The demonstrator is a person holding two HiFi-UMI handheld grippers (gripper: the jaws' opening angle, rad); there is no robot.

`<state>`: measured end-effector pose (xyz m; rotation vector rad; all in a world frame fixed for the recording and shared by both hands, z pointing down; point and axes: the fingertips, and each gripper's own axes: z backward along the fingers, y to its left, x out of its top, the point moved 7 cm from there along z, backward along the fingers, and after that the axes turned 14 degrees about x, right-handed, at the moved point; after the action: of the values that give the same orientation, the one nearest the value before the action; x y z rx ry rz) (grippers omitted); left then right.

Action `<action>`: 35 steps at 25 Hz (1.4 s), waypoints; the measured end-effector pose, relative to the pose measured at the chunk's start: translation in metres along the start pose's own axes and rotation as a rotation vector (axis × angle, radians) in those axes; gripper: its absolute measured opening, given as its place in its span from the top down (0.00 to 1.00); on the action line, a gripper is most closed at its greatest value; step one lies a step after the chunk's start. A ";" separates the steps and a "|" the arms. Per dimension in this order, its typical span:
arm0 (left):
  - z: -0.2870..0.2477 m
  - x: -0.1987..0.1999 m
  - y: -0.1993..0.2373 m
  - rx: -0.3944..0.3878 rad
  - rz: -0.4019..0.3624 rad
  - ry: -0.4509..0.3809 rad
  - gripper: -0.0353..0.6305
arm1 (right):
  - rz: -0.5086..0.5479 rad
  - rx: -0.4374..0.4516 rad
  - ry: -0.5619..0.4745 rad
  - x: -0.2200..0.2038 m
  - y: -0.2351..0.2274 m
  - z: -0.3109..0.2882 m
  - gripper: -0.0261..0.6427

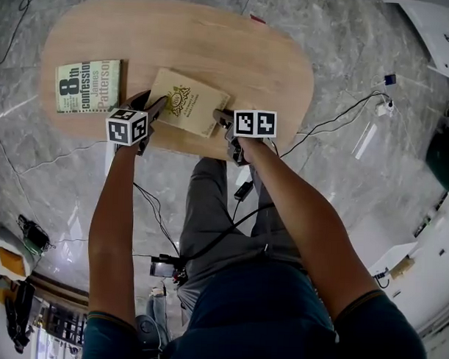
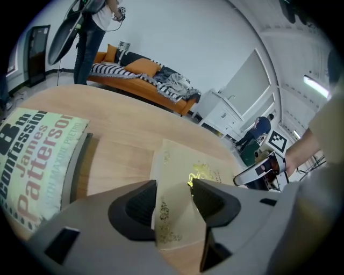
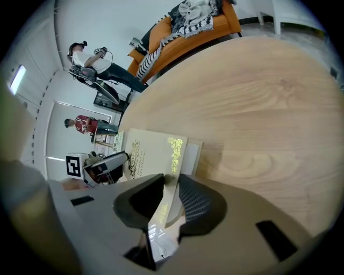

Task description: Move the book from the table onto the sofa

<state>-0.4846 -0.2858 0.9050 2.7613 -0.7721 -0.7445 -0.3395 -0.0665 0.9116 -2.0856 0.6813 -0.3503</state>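
"Right gripper view first: what does the right claw (image 3: 171, 181) have?"

"Its jaws are closed on the near edge of the tan book (image 3: 153, 150); the cover runs between the pads. The rest of the book lies just ahead of the claw, flat on the table (image 3: 258, 107)."

"And the left claw (image 2: 174, 185)?"

"Its jaws stand apart around the other near corner of the book. I do not see them pressing on it. To its left, well apart, lies a green book (image 2: 37, 156). Far ahead, beyond the table, is the sofa (image 2: 141, 80)."

"What could go wrong from here?"

"I think the right claw holds mostly the cover, very close to the edge. If it lifts alone, the book may fall open or slip out, because the weight hangs away from the pads. If the left jaws close crookedly, they could push the corner away."

"How are the arms?"

"In the head view the left forearm (image 1: 112, 200) and the right forearm (image 1: 297, 207) reach forward from the body. Both claws point slanting down at the near edge of the table, one at each side of the book."
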 end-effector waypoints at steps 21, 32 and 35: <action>0.176 0.087 -0.041 0.259 0.055 -0.431 0.65 | 0.368 0.086 -0.041 0.048 0.142 0.064 0.83; 0.298 0.121 -0.091 0.365 0.078 -0.663 0.65 | 0.656 0.195 -0.127 0.074 0.254 0.140 0.83; 0.328 0.130 -0.109 0.389 0.076 -0.725 0.65 | 0.723 0.223 -0.156 0.077 0.279 0.164 0.83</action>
<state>-0.5089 -0.2731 0.5364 2.7319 -1.2455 -1.7899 -0.2930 -0.1292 0.5883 -1.5111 1.1763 0.1398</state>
